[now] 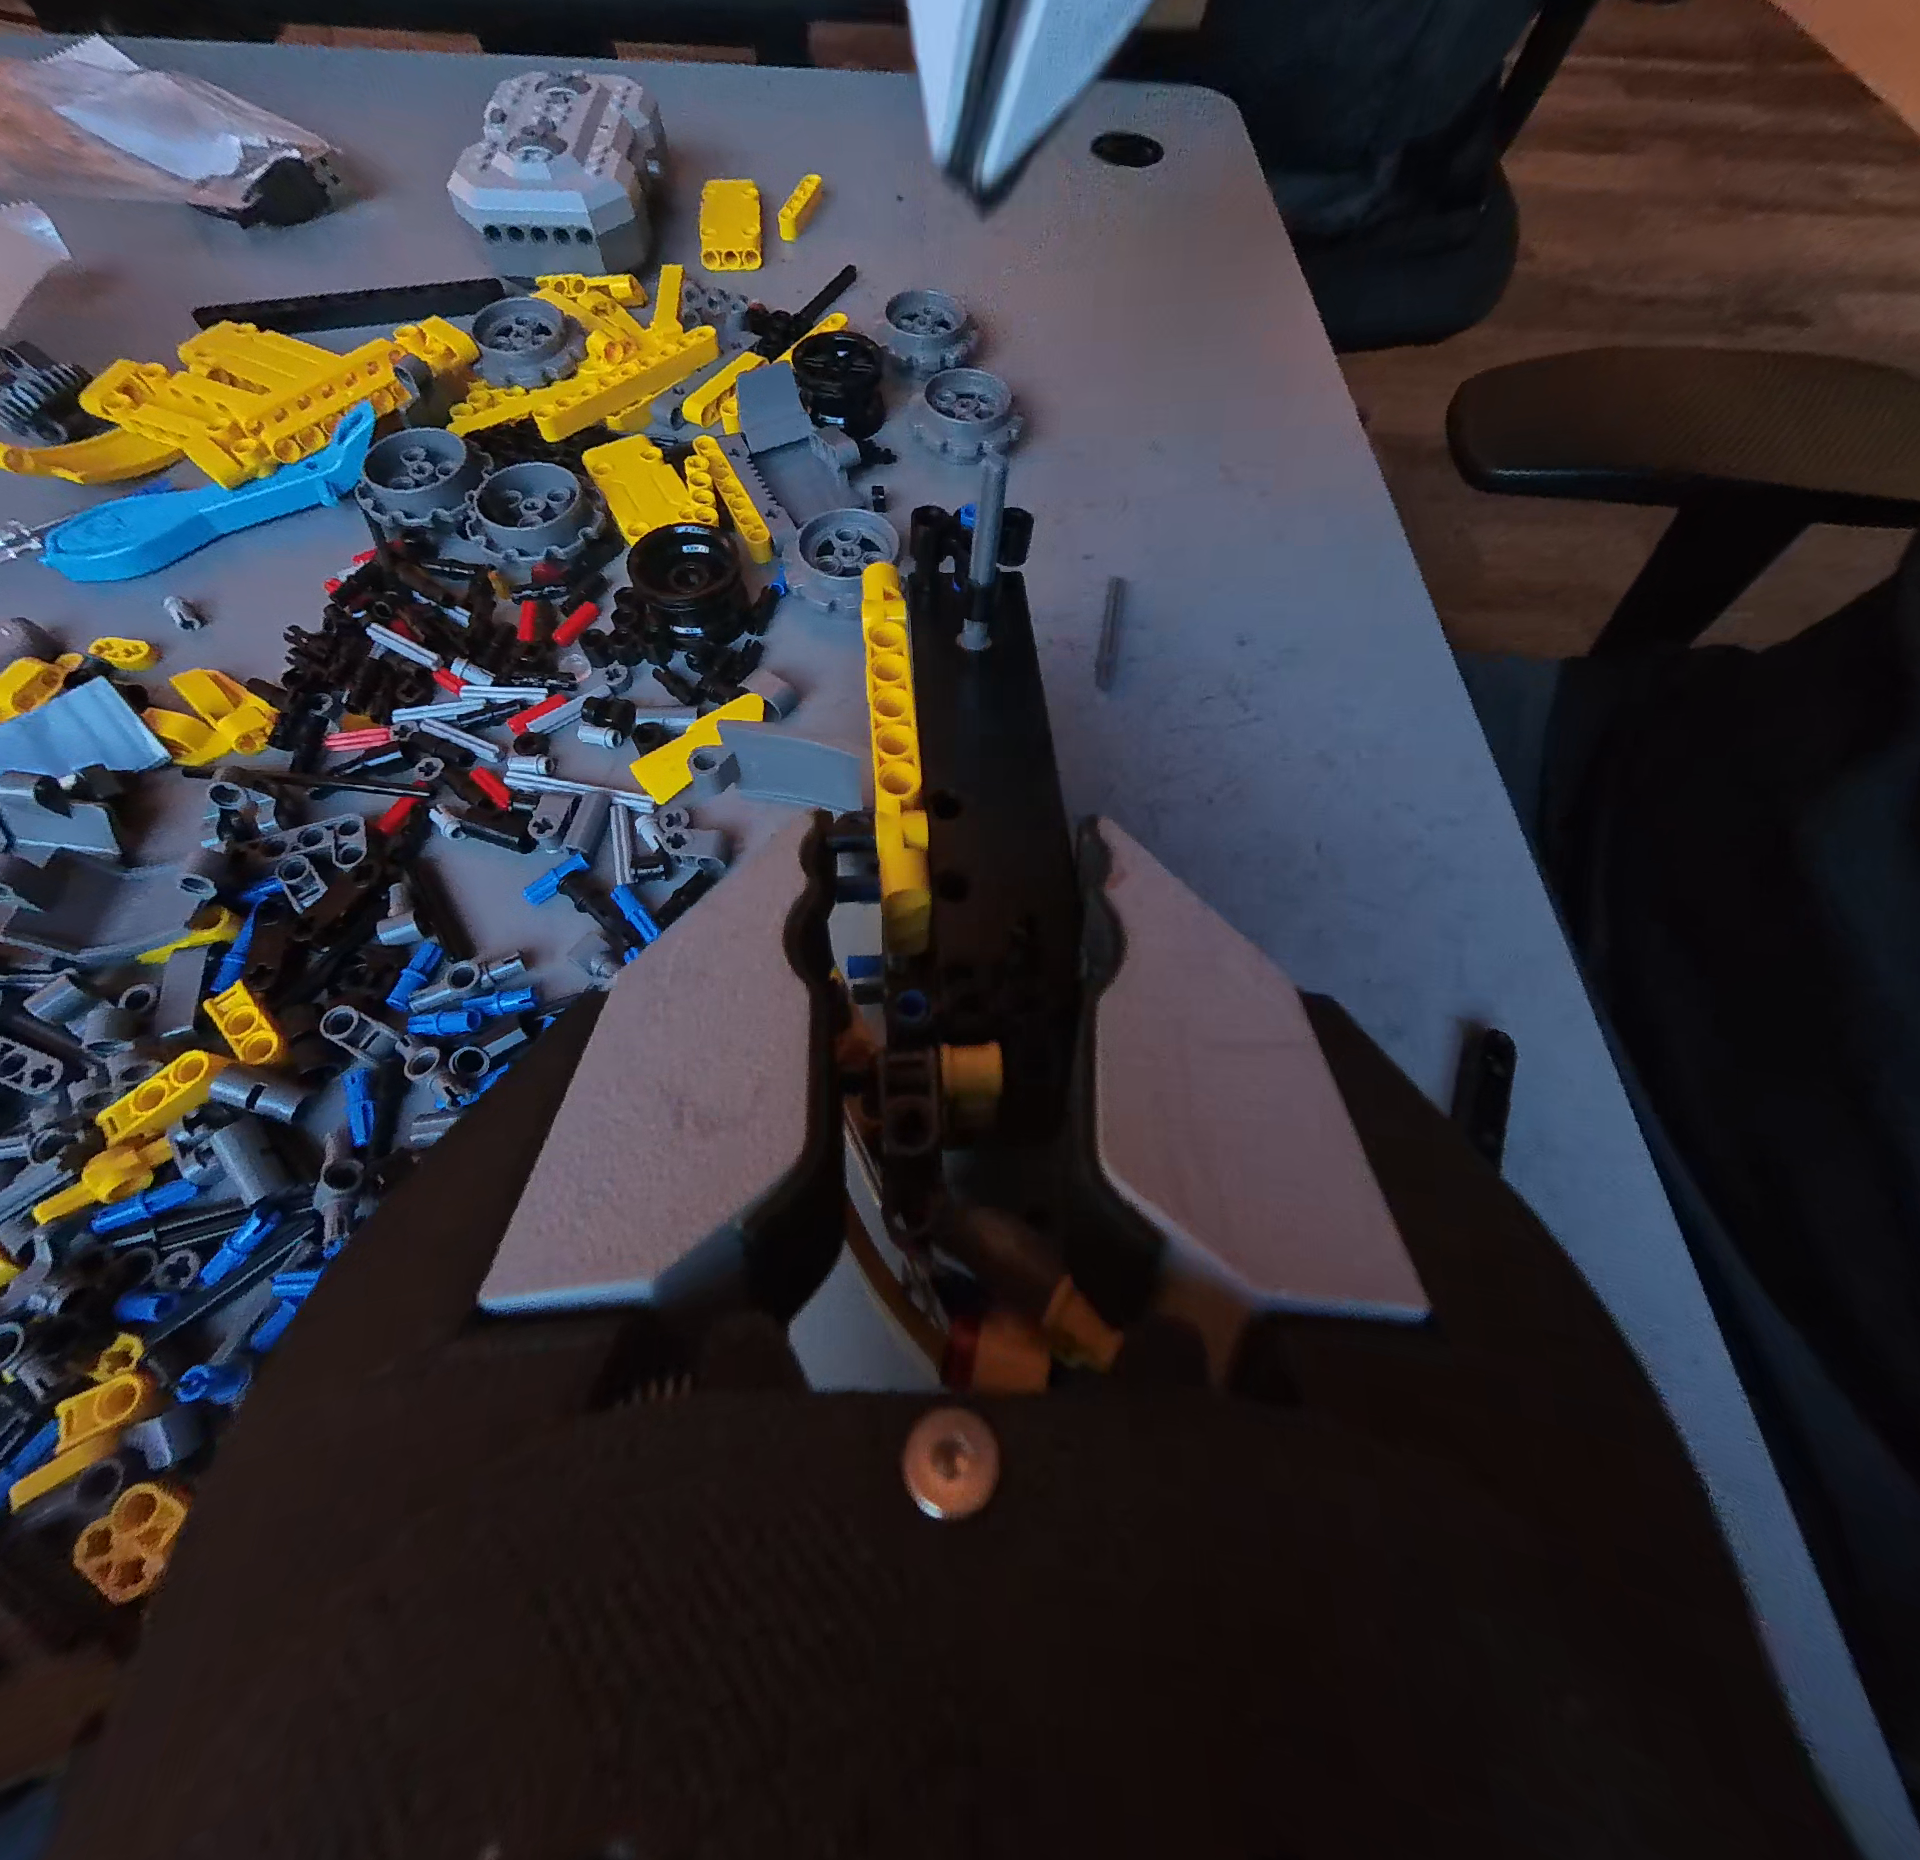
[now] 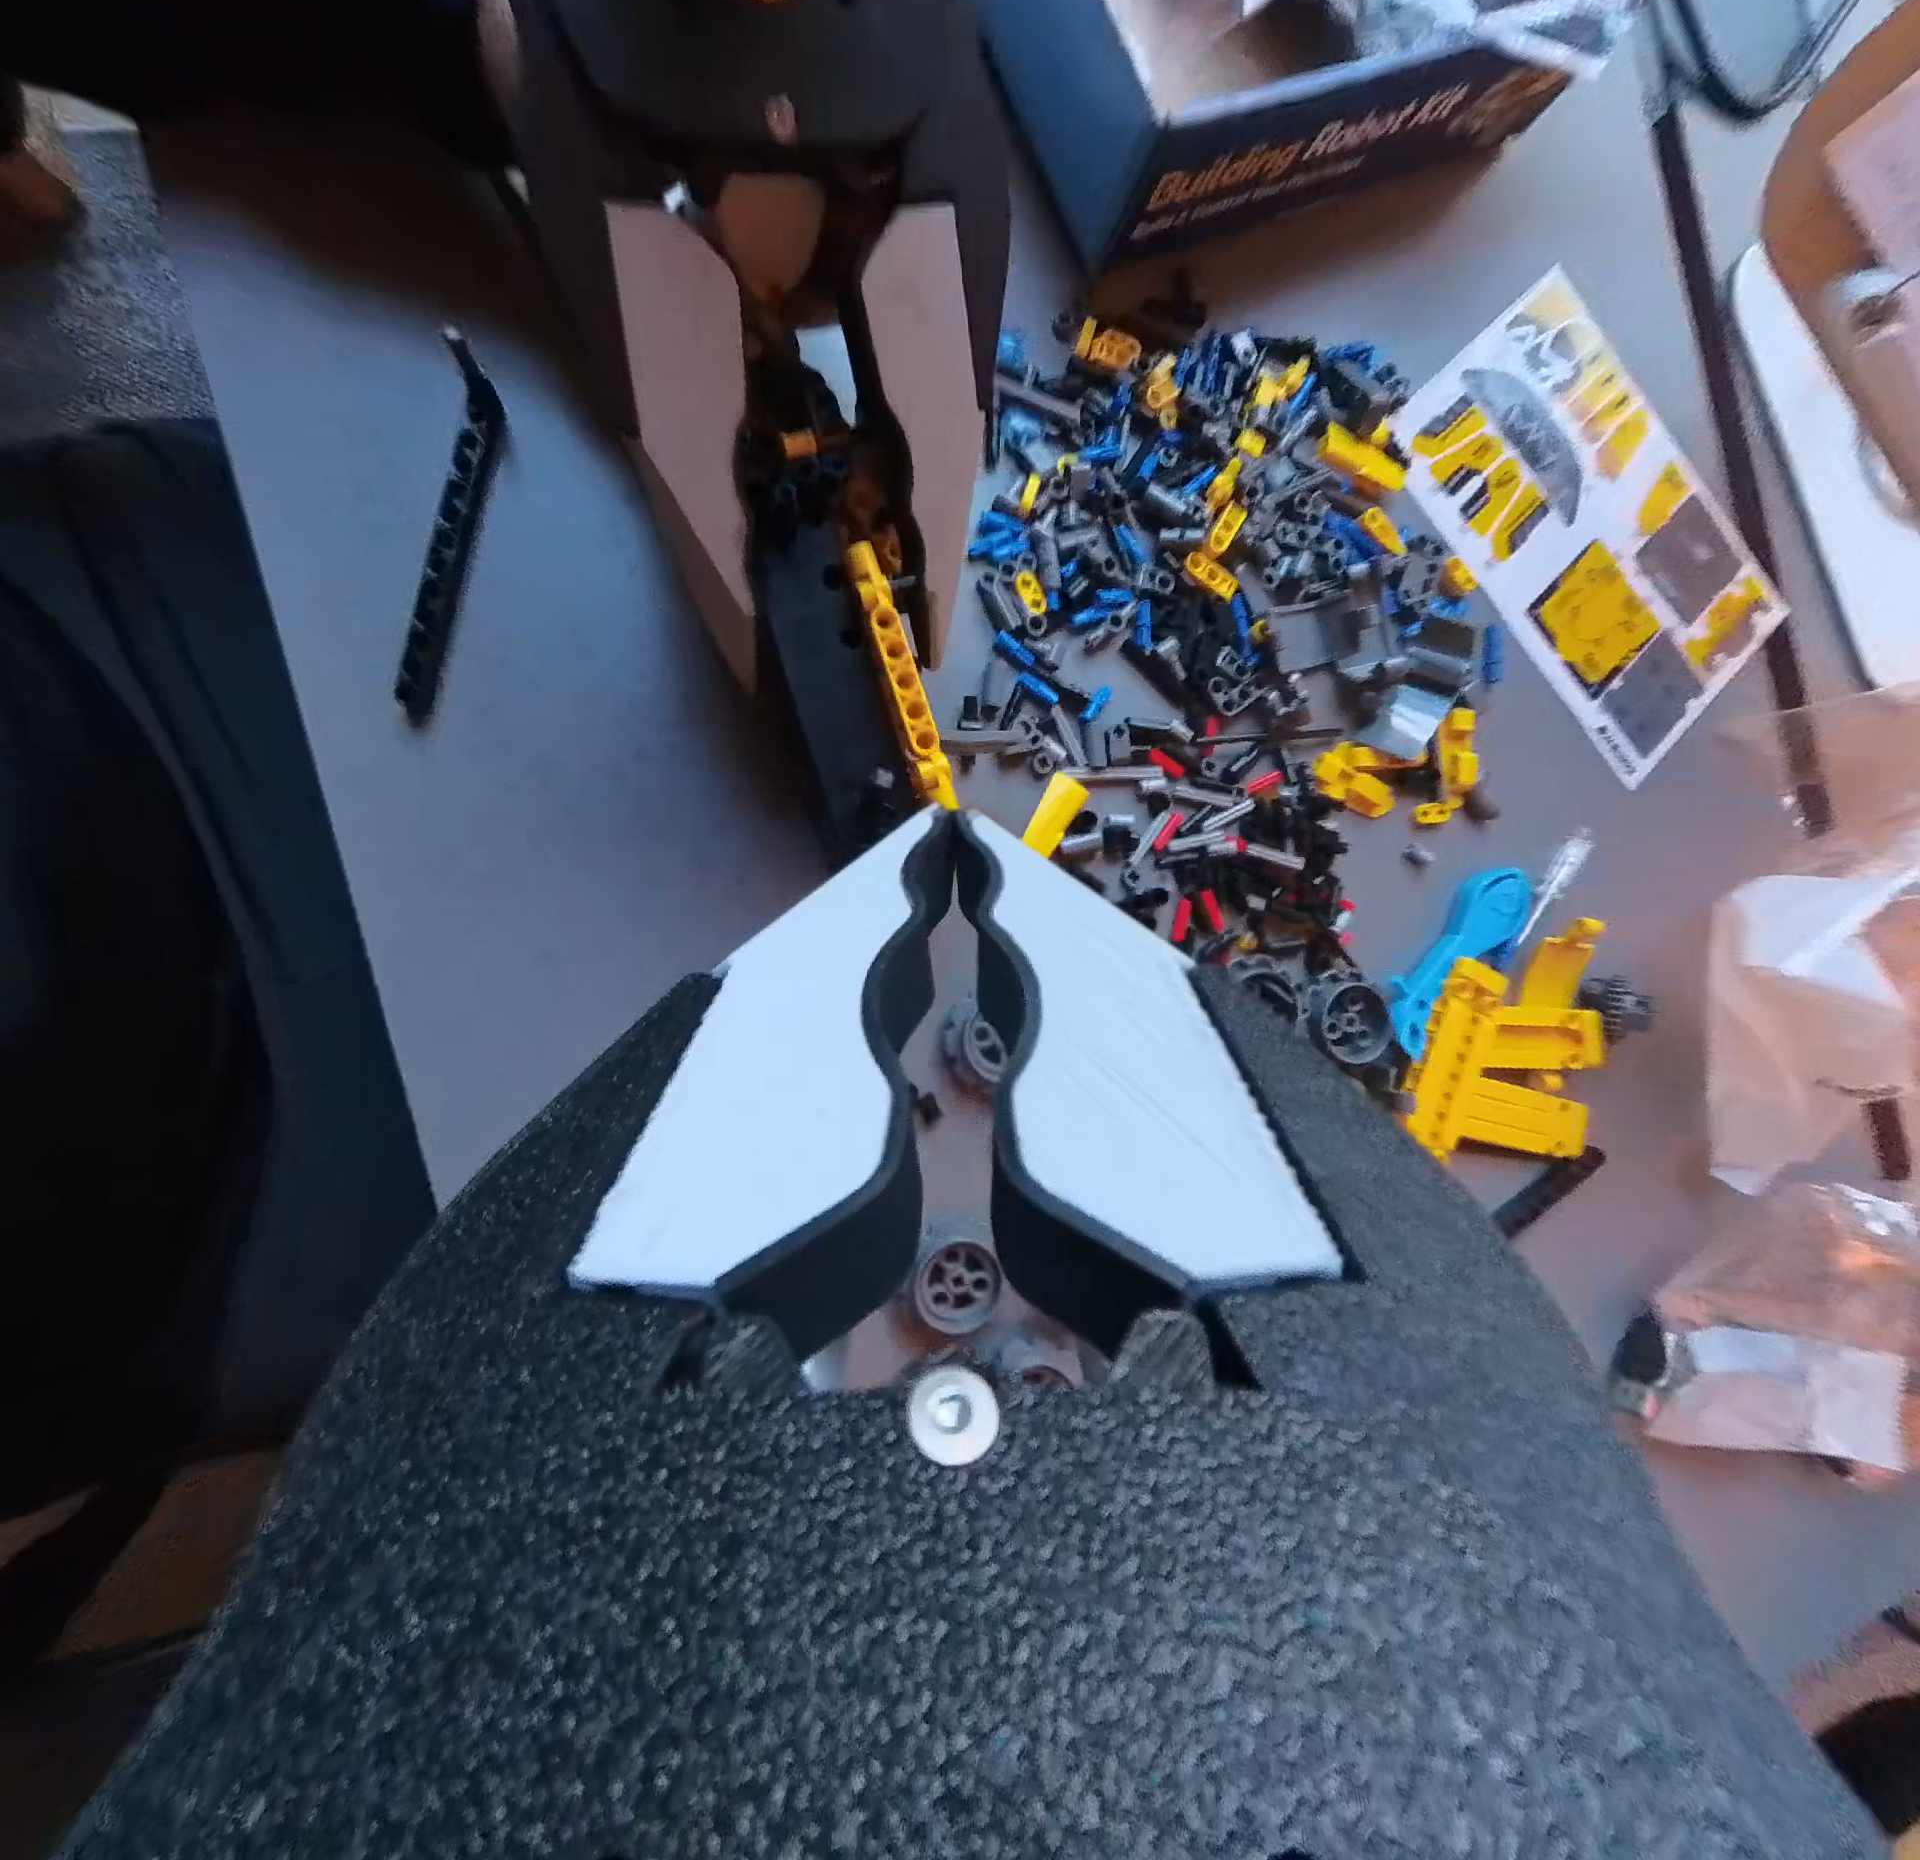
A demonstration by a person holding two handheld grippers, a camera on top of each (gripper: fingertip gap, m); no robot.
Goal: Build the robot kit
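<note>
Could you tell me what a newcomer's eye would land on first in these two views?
First, the left gripper, shut on a long black-and-yellow beam assembly that juts forward over the grey table. Beside it spreads a big heap of small yellow, blue, black and red building pieces, with grey wheel hubs behind. In the right wrist view, the right gripper is shut with its tips at the assembly's far end, an illustrated sheet lying beyond the heap.

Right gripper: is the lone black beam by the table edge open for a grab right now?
Probably yes. The right gripper looks shut and empty, and the black beam lies alone on bare table, apart from the parts pile. The left gripper, clamped on the black-and-yellow assembly, sits beside it, not over it.
</note>
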